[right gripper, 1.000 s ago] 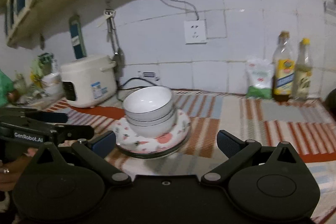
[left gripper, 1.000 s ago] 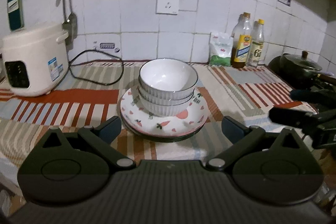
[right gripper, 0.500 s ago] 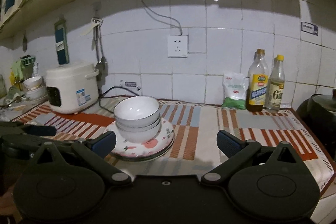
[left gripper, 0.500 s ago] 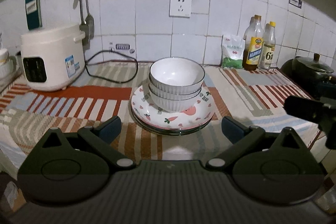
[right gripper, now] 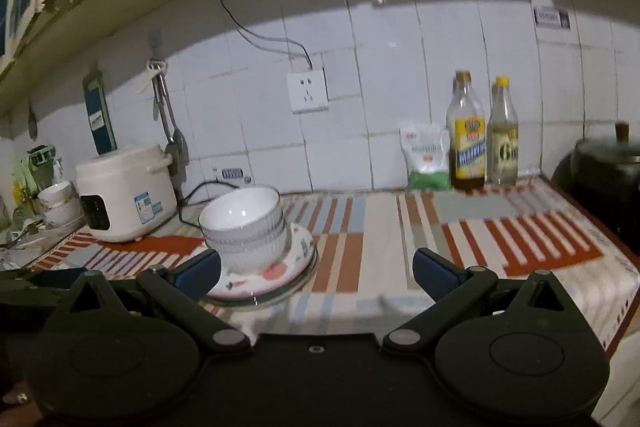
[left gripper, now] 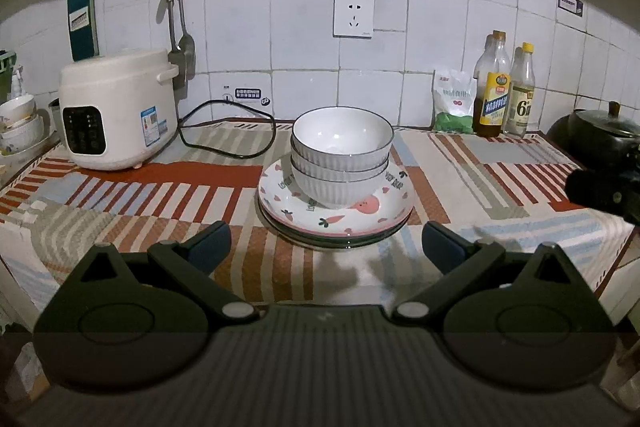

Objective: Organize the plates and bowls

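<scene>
The left gripper hangs low over the near edge of the striped cloth, its jaws spread wide and holding nothing; the right gripper is likewise wide apart and empty. Just beyond the left gripper's fingertips, centred between them but not touching, sits the stack of plates, a carrot-patterned plate on top. On the plates stand the nested white bowls, upright, the uppermost empty. From the right wrist view the same plates and bowls lie ahead and to the left, the left blue finger pad overlapping the plate rim in the picture. Farther back, a white rice cooker stands at left with its black cord looped on the cloth. Against the tiled wall at right are a green-and-white bag and two bottles, with a dark pot at the far right.
</scene>
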The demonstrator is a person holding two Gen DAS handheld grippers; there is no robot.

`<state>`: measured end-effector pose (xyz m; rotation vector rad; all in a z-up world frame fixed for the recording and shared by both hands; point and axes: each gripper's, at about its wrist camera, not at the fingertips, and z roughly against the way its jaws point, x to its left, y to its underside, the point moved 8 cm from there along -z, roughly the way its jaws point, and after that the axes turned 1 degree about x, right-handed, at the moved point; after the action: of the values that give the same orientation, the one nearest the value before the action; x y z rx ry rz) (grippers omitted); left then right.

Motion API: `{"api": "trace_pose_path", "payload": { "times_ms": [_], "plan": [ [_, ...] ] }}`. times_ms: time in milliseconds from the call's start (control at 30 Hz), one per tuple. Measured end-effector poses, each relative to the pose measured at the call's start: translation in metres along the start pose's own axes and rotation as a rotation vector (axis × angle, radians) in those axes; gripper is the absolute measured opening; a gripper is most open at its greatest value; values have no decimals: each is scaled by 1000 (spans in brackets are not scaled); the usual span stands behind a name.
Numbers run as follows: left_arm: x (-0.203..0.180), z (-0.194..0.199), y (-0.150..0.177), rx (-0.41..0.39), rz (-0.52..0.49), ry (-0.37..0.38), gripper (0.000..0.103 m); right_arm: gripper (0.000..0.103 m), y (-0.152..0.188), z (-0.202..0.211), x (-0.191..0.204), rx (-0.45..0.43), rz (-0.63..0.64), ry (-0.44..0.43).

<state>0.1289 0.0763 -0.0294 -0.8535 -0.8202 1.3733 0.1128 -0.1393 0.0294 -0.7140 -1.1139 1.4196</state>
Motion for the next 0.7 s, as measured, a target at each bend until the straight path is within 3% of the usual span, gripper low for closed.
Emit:
{"api": "trace_pose_path", "payload": {
  "times_ms": [267, 533, 700],
  "plan": [
    [-5, 4, 8, -3, -42, -64, 103, 103, 12, -2, -4, 29, 14, 43],
    [2, 11, 13, 13, 70, -37, 103, 103, 15, 10, -8, 9, 32, 95],
    [1, 14, 16, -1, 23, -54, 103, 103, 17, 17, -9, -7, 44, 117]
  ]
}}
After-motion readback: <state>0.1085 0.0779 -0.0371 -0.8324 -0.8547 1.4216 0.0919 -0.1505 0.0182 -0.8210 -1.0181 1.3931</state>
